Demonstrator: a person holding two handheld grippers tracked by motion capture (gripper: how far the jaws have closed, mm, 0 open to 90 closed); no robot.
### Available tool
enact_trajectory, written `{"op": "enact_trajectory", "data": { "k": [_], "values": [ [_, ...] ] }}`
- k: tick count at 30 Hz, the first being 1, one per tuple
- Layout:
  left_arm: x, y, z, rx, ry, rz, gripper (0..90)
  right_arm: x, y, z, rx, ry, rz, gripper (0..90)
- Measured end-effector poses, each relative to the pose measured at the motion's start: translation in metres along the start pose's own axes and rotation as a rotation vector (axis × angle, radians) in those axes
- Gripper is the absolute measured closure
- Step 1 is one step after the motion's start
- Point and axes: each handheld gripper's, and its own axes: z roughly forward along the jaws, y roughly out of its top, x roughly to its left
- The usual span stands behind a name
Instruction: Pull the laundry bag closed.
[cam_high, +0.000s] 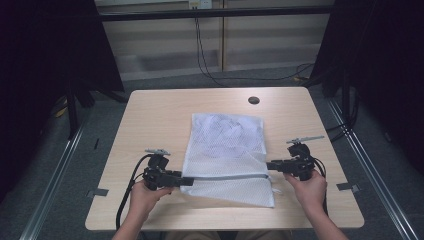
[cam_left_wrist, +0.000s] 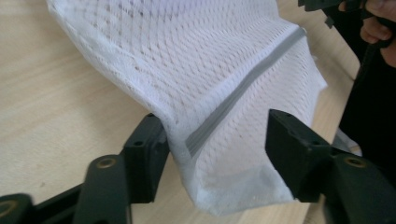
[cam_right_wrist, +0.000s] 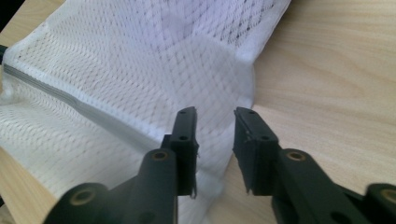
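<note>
A white mesh laundry bag lies flat on the middle of the wooden table, with a grey zipper running across its near end. My left gripper is at the bag's left edge, by the zipper's end. In the left gripper view the jaws of that gripper stand wide open around the bag's raised edge and the zipper. My right gripper is at the bag's right edge. In the right gripper view the gripper is open with a narrower gap, and the bag's edge lies between its jaws.
A dark round hole sits near the table's far edge. Black cables run over the floor beyond the table. Bare wood lies on both sides of the bag. The other hand with its gripper appears at the left gripper view's top right.
</note>
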Motion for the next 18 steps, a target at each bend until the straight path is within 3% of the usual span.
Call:
{"op": "enact_trajectory", "data": {
  "k": [7, 13, 16, 18],
  "values": [
    [-0.0019, 0.0029, -0.0052, -0.037, 0.082, 0.041, 20.9, 0.0002, 0.0019, -0.0044, -0.054, -0.003, -0.023, 42.9],
    [-0.0037, 0.0039, -0.0055, -0.039, 0.151, 0.088, 9.9, 0.0008, 0.0022, -0.0069, -0.076, -0.039, -0.051, 28.8],
    [-0.0049, 0.0043, -0.0060, -0.038, 0.198, 0.129, 5.1, 0.0008, 0.0017, -0.0076, -0.076, -0.059, -0.075, 21.2],
    [-0.0045, 0.0041, -0.0066, -0.045, 0.196, 0.136, 3.4, 0.0010, 0.0010, -0.0091, -0.076, -0.081, -0.086, 18.2]
  ]
}}
